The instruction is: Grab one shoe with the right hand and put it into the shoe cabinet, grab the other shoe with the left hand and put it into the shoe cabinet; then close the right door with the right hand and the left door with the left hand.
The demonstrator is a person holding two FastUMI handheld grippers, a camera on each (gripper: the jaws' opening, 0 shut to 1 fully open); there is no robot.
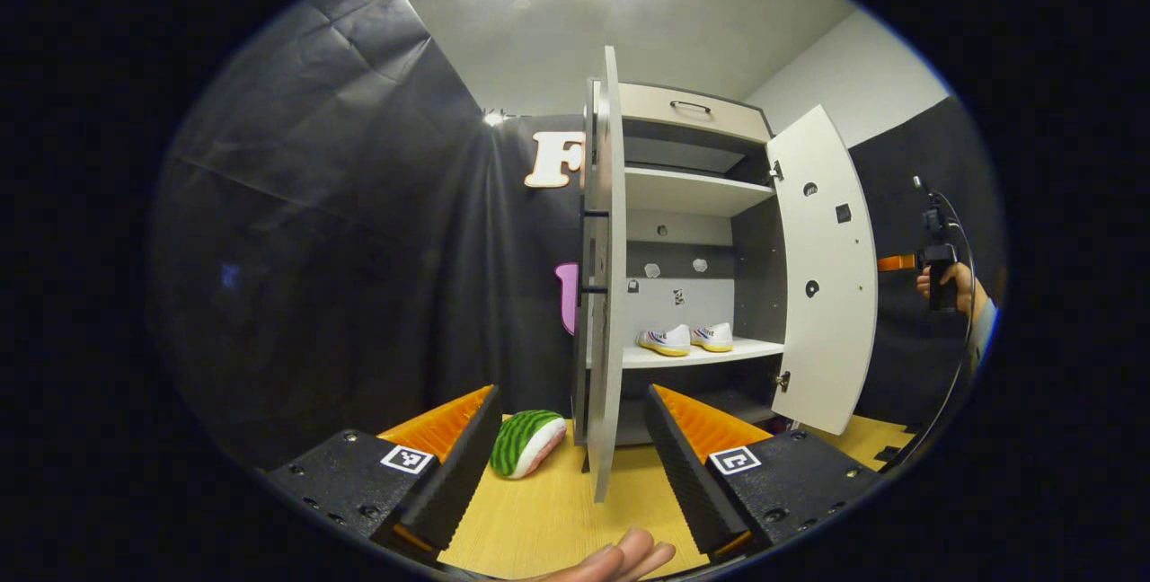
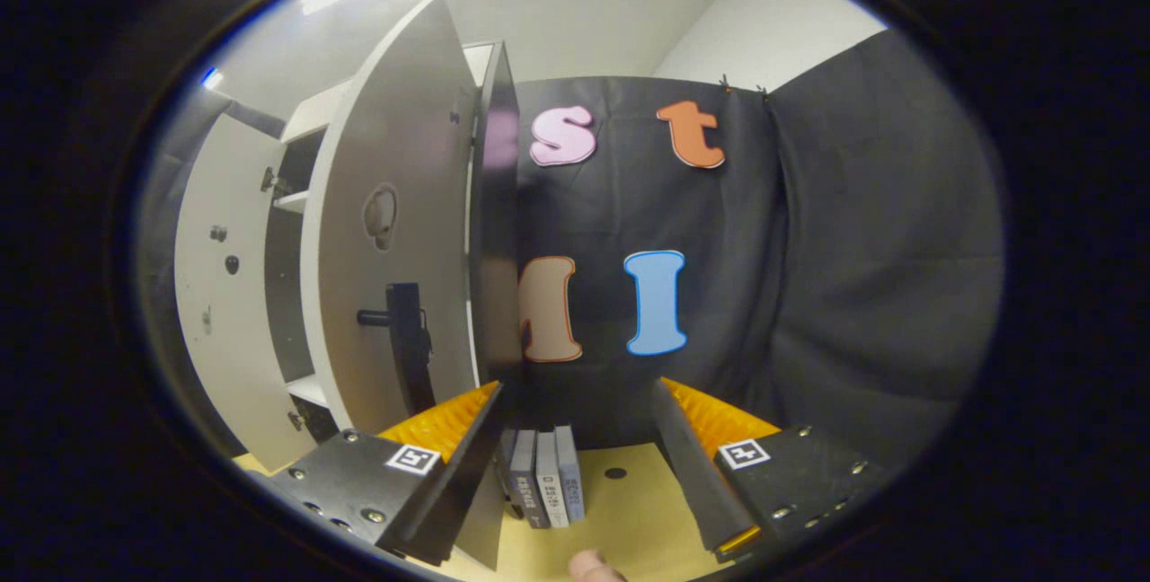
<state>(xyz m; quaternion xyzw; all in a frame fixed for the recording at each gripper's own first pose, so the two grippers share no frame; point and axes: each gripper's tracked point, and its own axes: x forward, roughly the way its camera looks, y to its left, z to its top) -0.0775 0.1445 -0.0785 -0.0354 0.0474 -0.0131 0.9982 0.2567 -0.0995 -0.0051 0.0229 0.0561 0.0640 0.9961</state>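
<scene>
shoes (image 1: 685, 339) side by side on cabinet shelf (image 1: 696, 354), toes pointing left

A watermelon-slice toy (image 1: 526, 442) lies on the yellow worktop (image 1: 548, 519). Four upright books (image 2: 542, 477) stand side by side on it, a small dark spot (image 2: 615, 473) just beside them.

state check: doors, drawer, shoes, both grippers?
left door: open, edge-on in the left gripper view
right door: open, swung wide
drawer: shut
shoes: both on a cabinet shelf, side by side
left gripper: open, empty
right gripper: open, empty, beside the right door's handle
</scene>
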